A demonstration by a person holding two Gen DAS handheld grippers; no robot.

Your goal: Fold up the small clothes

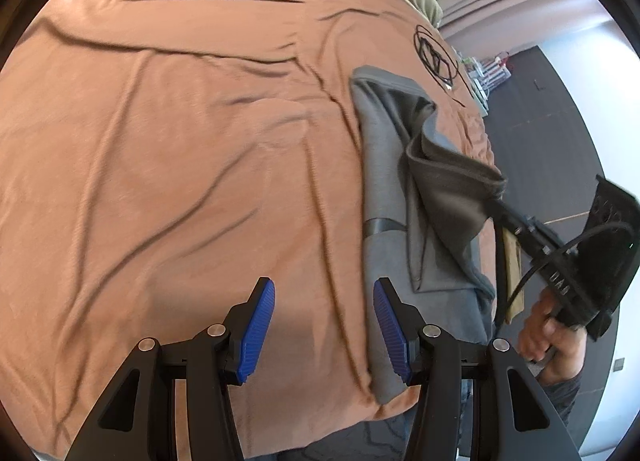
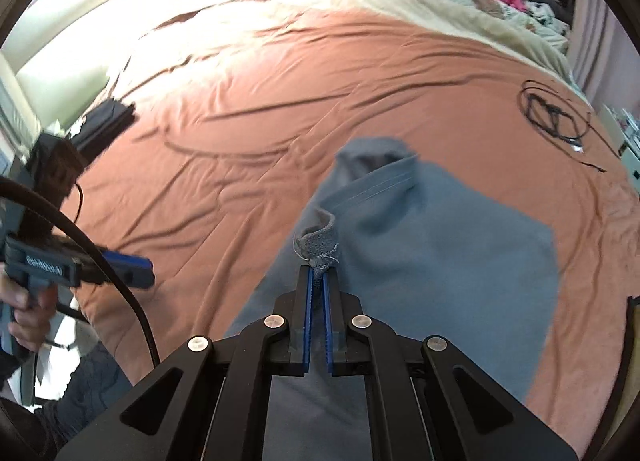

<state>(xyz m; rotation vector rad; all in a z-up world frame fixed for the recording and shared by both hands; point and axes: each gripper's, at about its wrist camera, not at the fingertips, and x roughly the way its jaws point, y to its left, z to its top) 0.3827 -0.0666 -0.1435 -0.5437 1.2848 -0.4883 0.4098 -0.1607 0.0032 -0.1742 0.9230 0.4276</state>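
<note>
Jaws of the right gripper (image 2: 318, 275) were clamped tight on a bunched corner of the small grey knit garment (image 2: 440, 261), the blue ribbed pads pressed together with a tuft of fabric and loose threads sticking out above them. From that pinch the cloth rose off the bed in a tented fold, one hemmed edge with double stitching running across the raised part; the rest of the garment lay spread on the rust-orange bed cover (image 2: 248, 133), near its edge on the right side. In the left wrist view the same garment (image 1: 384, 165) showed a dark band across it and a lifted flap drawn up toward the right gripper (image 1: 498, 201), held by a hand (image 1: 540, 337) at the frame's right.

Left gripper (image 1: 324, 331) jaws stood apart with nothing between them, over bare cover, the right pad just beside the garment's left edge; whether it touched, I could not tell. In the right wrist view the left gripper (image 2: 136, 271) appeared at the far left, blurred.

Further out: a coiled thin black cable (image 2: 554, 117) on the cover beyond the garment, well apart from it. A cream blanket (image 2: 420, 9) lay across the far end of the bed.
</note>
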